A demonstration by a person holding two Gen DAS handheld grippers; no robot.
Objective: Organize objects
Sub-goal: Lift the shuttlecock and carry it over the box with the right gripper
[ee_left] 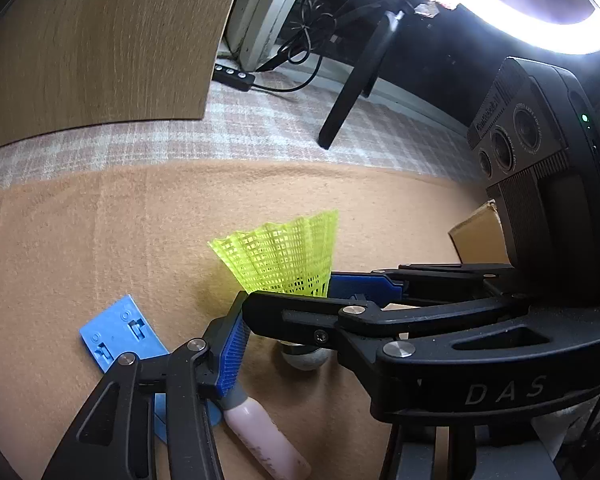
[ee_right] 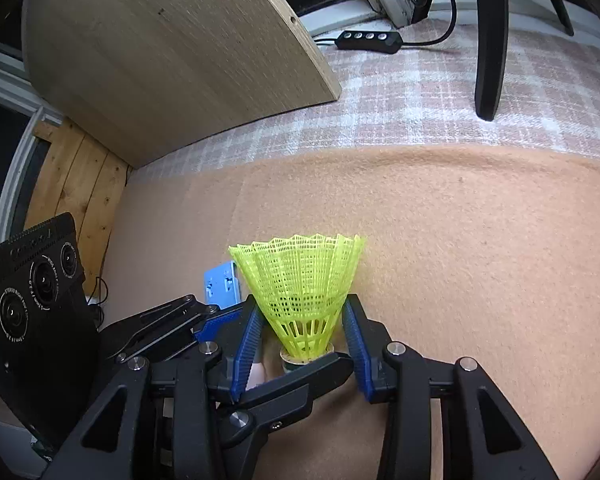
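A neon yellow plastic shuttlecock (ee_right: 300,292) stands upright, cork down, on the tan cloth (ee_right: 460,260). My right gripper (ee_right: 302,344) straddles its lower skirt with blue pads (ee_right: 354,340) just apart from it, open. The shuttlecock also shows in the left wrist view (ee_left: 280,258), with its cork (ee_left: 306,358) below the right gripper's arm. My left gripper (ee_left: 236,396) crosses in from the left; its visible finger (ee_left: 230,356) touches the grey cap of a pink tube (ee_left: 266,440) lying on the cloth. Its far finger is hidden.
A blue flat plastic piece (ee_left: 120,330) lies left of the shuttlecock, also seen in the right wrist view (ee_right: 220,284). A wooden panel (ee_right: 172,52) leans at the back left. A black stand leg (ee_right: 490,40), a cable switch (ee_right: 370,38) and checked cloth (ee_right: 420,96) lie behind. A cardboard box (ee_left: 478,236) sits right.
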